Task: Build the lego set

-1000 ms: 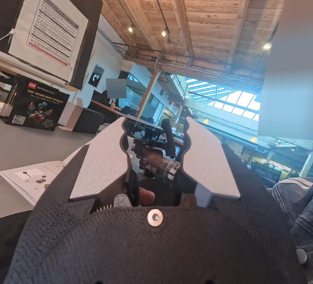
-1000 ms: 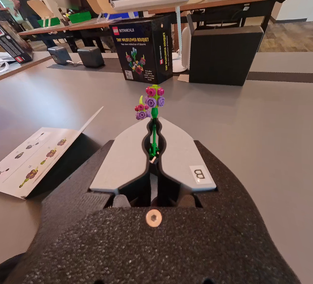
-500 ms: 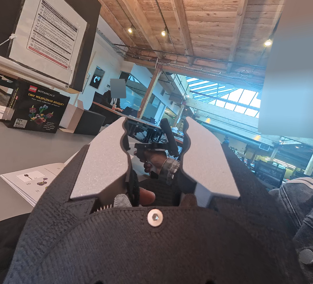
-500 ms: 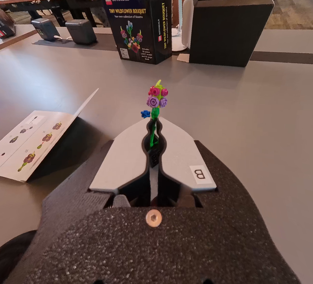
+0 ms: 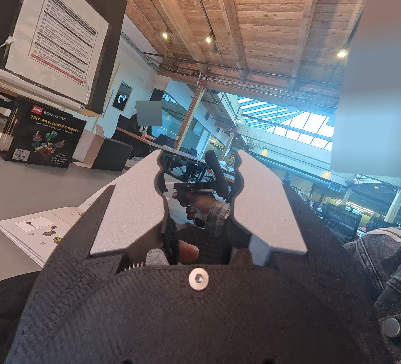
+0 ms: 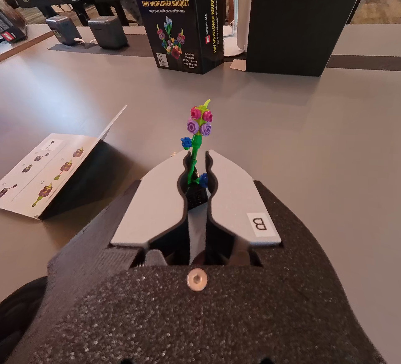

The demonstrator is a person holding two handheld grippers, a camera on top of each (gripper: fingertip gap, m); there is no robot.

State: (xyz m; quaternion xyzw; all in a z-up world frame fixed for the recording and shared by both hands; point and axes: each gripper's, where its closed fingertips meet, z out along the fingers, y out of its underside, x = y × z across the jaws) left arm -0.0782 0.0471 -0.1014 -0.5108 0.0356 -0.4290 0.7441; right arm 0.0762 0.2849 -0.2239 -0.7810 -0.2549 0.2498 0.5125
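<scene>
A small lego flower with pink and purple blooms on a green stem stands upright in a black base piece on the grey table. Two blue blooms sit lower on it. My right gripper is around the stem with its jaws a little apart; the stem leans by the left finger. My left gripper is open and empty, tilted up toward the ceiling. Between its fingers I see a hand on the other gripper's handle.
An open instruction booklet lies at the left, also in the left wrist view. The dark set box and a black box stand at the back. Two grey blocks sit far left. Spacing between my two grippers at the tips: around 30 cm.
My right gripper lowered the flower to the table and its jaws have parted from the stem. Blue blooms and a black base now show. The left gripper has barely moved.
</scene>
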